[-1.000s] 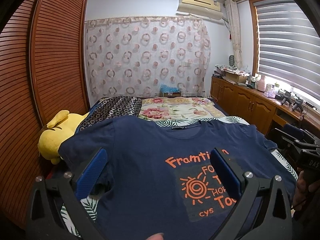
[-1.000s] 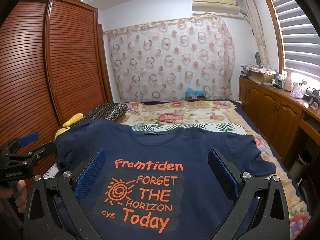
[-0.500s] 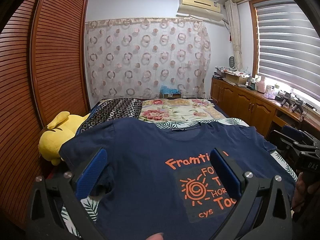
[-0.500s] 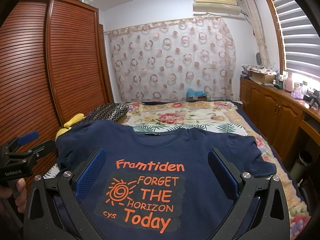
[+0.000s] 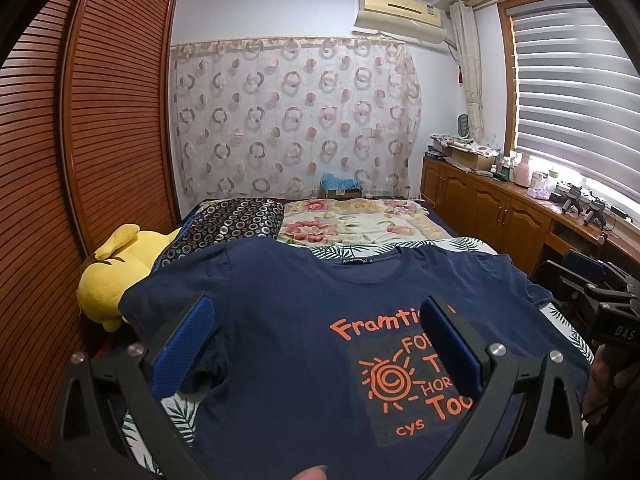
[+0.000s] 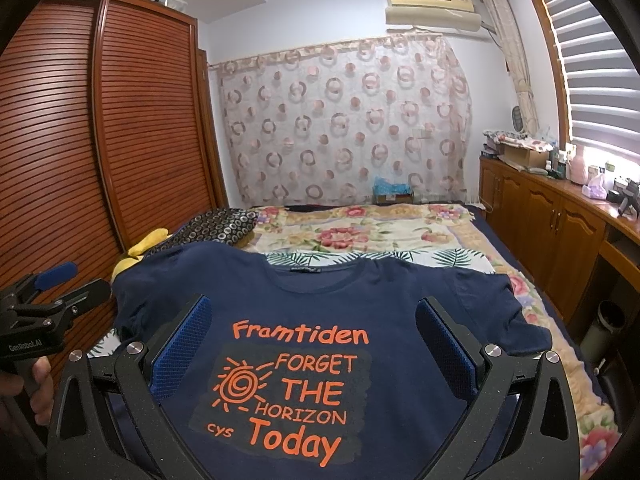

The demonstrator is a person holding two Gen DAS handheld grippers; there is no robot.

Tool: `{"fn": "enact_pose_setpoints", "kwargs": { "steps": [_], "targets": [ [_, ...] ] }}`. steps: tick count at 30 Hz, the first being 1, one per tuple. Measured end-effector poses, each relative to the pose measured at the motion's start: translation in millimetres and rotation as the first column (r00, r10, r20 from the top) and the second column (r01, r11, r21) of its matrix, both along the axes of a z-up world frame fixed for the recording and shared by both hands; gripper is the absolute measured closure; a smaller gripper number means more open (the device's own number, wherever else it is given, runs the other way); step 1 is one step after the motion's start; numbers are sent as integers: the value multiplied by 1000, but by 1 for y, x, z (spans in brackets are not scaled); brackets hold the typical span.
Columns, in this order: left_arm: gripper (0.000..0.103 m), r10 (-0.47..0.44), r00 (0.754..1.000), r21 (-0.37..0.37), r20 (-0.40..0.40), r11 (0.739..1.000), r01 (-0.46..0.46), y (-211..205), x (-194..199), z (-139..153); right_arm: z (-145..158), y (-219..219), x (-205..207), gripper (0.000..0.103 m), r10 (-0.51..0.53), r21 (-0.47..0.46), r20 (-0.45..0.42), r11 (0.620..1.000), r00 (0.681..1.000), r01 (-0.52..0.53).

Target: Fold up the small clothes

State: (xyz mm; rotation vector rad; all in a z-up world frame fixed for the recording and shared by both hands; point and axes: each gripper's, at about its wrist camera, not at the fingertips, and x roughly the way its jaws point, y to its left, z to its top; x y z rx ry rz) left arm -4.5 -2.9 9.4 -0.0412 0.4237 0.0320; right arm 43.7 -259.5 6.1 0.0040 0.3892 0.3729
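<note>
A navy T-shirt [image 5: 280, 320] [image 6: 400, 300] with orange print lies flat and face up on the bed, collar away from me, both sleeves spread out. My left gripper [image 5: 316, 316] hovers above the shirt's left half, open, with nothing between its blue pads. My right gripper [image 6: 312, 316] hangs over the printed chest, also open and holding nothing. Each gripper shows at the edge of the other's view: the right one [image 5: 600, 304] held by a hand, the left one [image 6: 44, 300] likewise.
A yellow plush toy [image 5: 116, 276] lies at the bed's left edge beside a black ringed pillow [image 5: 228, 220]. A floral blanket [image 6: 360, 232] covers the far bed. A slatted wardrobe [image 6: 100, 140] stands left, wooden cabinets [image 6: 560, 232] right.
Both views have risen a touch, so the shirt sits slightly lower in frame. Both grippers stay open; the shirt has not moved.
</note>
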Motion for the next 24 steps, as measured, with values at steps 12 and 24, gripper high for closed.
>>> {"fn": "enact_pose_setpoints", "kwargs": {
  "steps": [12,24],
  "targets": [
    [0,-2,1000,-1,0,1000,2,0,-1,-1,0,0,0,0,2,3,0,1000,1000,-2],
    [0,16,1000,-15,-14,1000,-16,13,-1,-4,3,27,7,0,54,-7,-28,998,998,-54]
  ]
}}
